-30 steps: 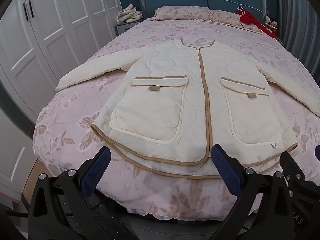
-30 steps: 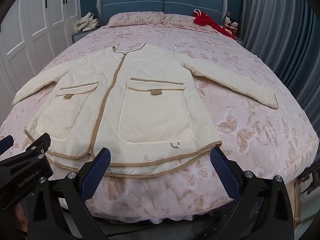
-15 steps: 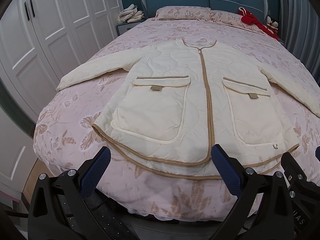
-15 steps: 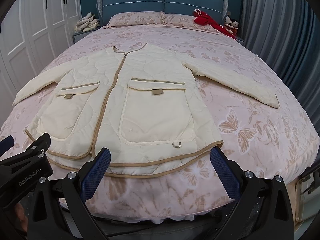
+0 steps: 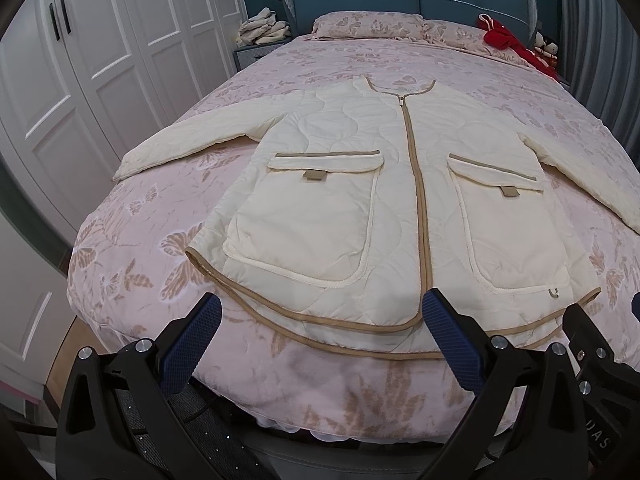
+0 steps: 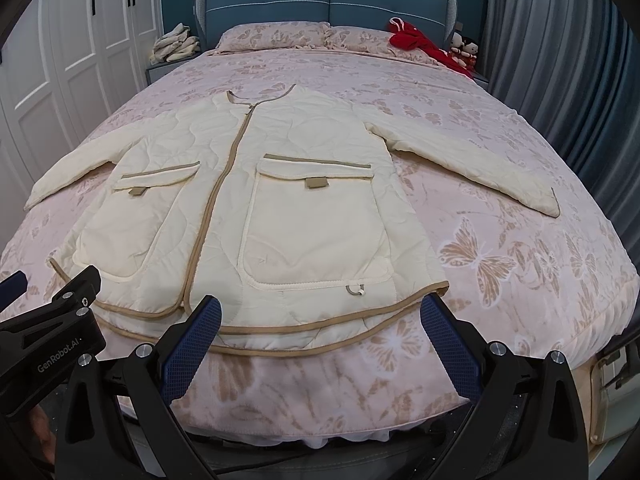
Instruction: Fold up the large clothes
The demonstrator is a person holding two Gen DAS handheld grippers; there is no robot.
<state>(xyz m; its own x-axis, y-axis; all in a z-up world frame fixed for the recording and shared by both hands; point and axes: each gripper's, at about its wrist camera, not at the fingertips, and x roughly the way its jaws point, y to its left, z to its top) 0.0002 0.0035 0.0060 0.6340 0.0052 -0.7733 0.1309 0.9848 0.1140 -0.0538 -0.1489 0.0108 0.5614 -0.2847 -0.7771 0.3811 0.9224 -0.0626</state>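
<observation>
A cream quilted jacket (image 5: 360,200) with tan trim, a zipped front and two flap pockets lies flat, front up, on the bed, sleeves spread out to both sides; it also shows in the right wrist view (image 6: 280,208). Its hem lies at the bed's near edge. My left gripper (image 5: 318,312) is open and empty, just short of the hem's left half. My right gripper (image 6: 320,314) is open and empty, just short of the hem's right half. The right gripper's body shows at the left view's right edge (image 5: 592,344).
The bed (image 5: 132,240) has a pink butterfly-print cover and a teal headboard (image 6: 328,0). Pillows (image 6: 280,34) and a red garment (image 6: 420,42) lie at the head. White wardrobes (image 5: 100,60) stand left, a nightstand with folded cloths (image 6: 176,46) beside them, grey curtains (image 6: 560,60) right.
Both grippers have moved slightly forward and lower toward the jacket's hem. The jacket has not moved. Both stay open.
</observation>
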